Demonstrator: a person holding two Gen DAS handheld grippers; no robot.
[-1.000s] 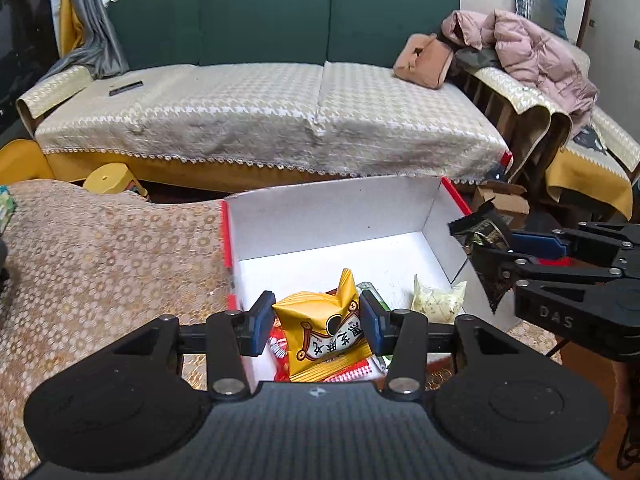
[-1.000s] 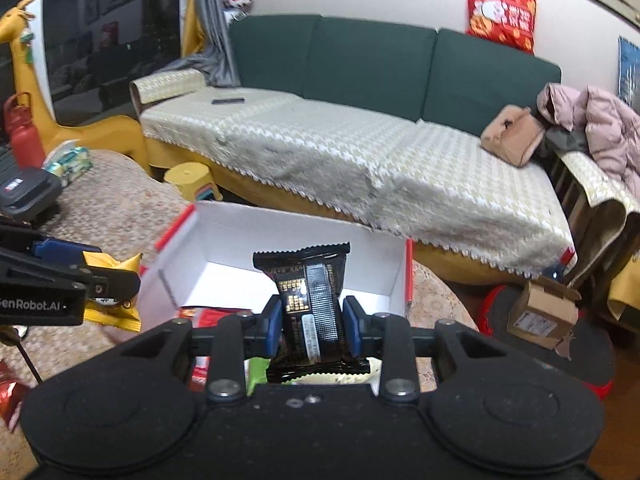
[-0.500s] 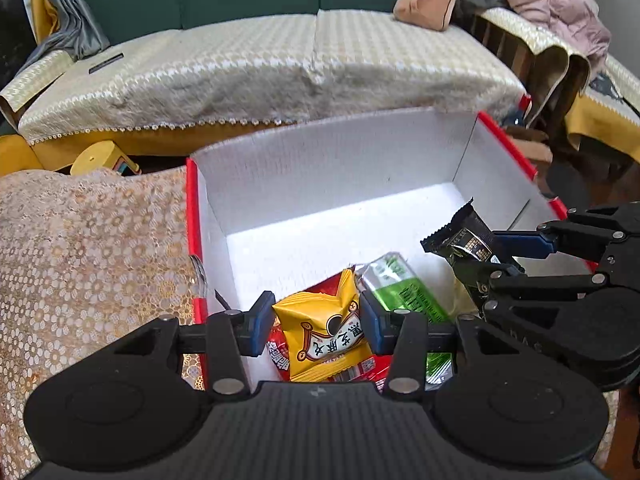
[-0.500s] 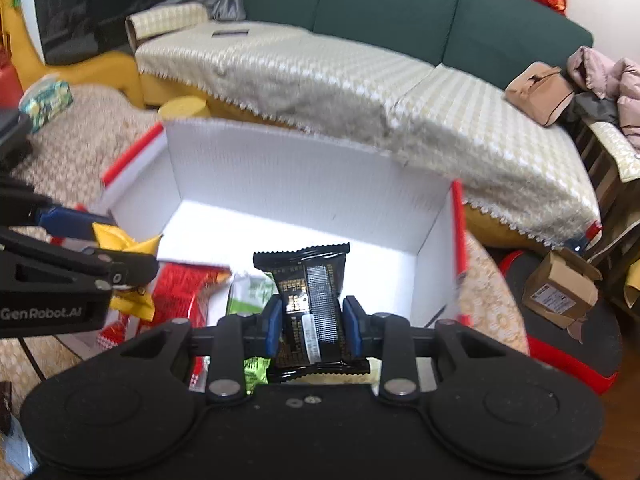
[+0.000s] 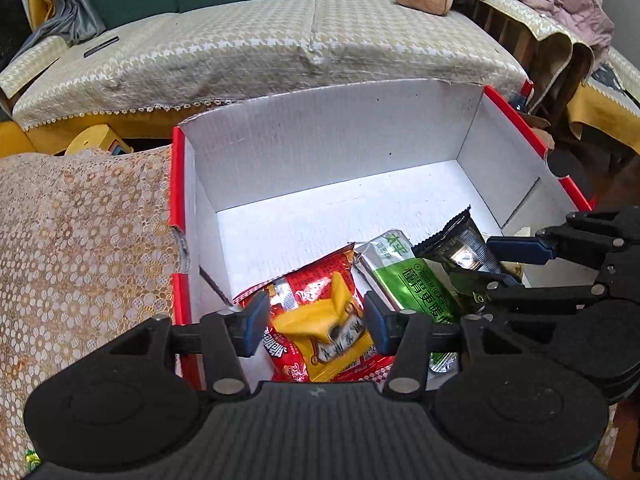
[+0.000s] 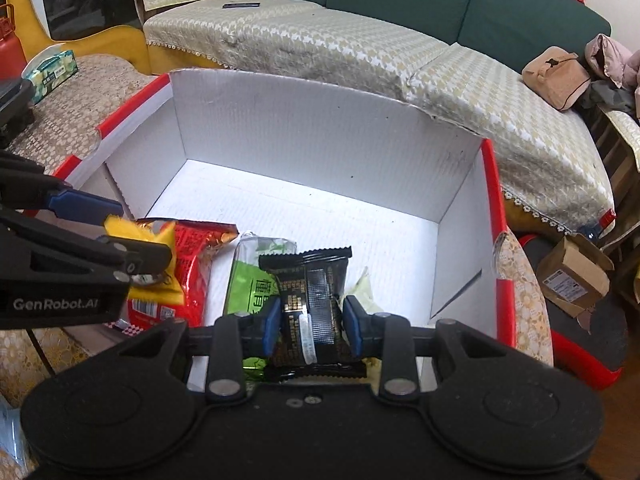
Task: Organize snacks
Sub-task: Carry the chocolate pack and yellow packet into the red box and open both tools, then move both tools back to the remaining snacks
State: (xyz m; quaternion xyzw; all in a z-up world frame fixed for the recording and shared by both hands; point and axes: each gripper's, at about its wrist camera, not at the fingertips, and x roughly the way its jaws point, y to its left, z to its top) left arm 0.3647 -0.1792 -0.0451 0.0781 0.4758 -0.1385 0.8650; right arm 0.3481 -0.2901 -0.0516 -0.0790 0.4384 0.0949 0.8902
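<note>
Box (image 5: 328, 148) below: left tool (image 5: 316, 322), just opening, frees yellow packet (image 5: 328, 332); right tool (image 6: 311, 324) clamps black packet (image 6: 310, 300); release low

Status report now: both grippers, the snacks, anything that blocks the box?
Left gripper just opening, yellow snack packet loose between pads. Right gripper shut on black snack packet. Both over white cardboard box. Nothing blocking.
</note>
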